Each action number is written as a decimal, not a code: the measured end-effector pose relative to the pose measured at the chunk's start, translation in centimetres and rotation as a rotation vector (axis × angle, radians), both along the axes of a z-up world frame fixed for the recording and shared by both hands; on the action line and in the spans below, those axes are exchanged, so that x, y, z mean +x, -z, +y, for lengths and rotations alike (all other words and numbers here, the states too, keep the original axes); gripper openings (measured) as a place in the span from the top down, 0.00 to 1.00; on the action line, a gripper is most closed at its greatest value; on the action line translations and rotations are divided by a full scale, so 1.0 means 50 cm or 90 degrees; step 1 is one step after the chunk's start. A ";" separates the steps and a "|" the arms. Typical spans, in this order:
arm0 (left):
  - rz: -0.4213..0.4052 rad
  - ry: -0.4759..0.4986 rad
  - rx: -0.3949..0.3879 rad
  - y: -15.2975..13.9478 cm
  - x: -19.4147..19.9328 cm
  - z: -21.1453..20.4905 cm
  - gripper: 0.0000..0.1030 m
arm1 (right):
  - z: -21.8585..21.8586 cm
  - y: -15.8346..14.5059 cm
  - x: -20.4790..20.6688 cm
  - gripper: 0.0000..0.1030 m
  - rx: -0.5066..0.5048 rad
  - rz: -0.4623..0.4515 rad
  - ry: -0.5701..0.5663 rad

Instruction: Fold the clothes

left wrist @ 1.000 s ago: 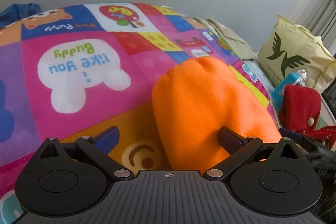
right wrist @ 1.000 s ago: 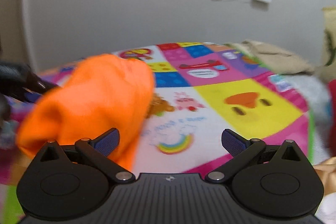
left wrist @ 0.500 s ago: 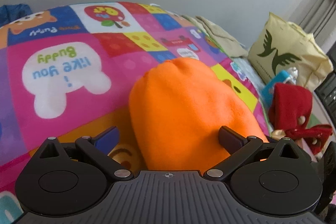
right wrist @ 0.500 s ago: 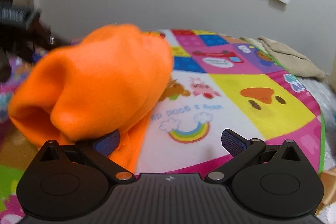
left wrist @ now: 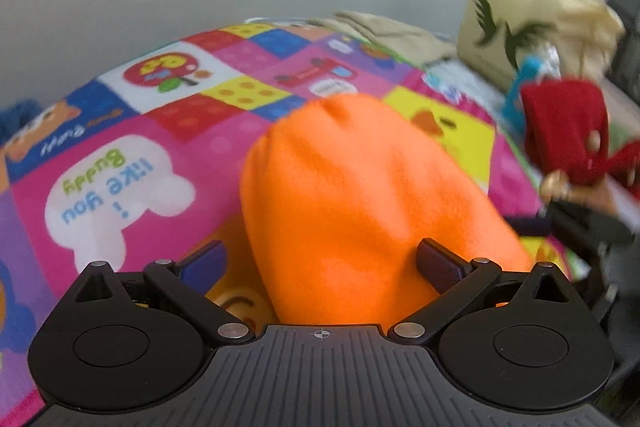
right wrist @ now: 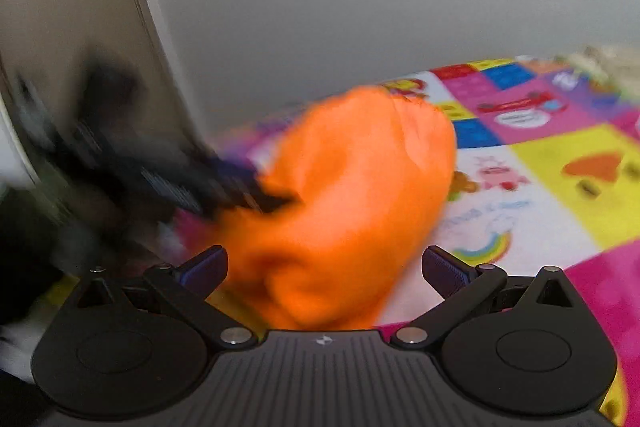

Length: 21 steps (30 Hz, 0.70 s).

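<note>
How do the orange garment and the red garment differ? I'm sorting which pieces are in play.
The orange garment bulges on the patterned mat between the left gripper's open fingers; the red garment lies off the mat's edge. Orange is plain; red shows small pale spots. Both look soft.

Soft even light, fisheye-bent edges, heavy motion blur, perhaps worst leftward

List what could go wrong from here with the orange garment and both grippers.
1. The orange garment sits bunched in a rounded lump on the patterned blanket, so a fold may trap wrinkles.
2. Both the left hand-held gripper and right hand-held gripper are open around the fabric; a shallow pinch might slip.
3. The red clothing lies nearby and could get dragged along.
</note>
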<state>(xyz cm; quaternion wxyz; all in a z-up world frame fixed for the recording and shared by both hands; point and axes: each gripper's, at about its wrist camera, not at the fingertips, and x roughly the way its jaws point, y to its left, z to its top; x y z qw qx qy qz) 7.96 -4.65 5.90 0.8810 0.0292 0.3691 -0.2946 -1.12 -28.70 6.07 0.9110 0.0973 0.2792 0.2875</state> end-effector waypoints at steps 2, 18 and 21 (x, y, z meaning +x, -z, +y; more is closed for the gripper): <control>0.014 0.004 -0.008 0.014 0.002 0.004 0.00 | -0.035 -0.024 0.013 0.00 0.059 -0.001 0.037; 0.095 -0.053 -0.064 0.053 0.028 0.036 0.00 | 0.029 0.069 0.253 0.00 -0.218 0.112 0.280; 0.100 -0.043 -0.069 0.058 0.034 0.034 0.00 | -0.034 0.071 0.244 0.00 -0.114 0.153 0.251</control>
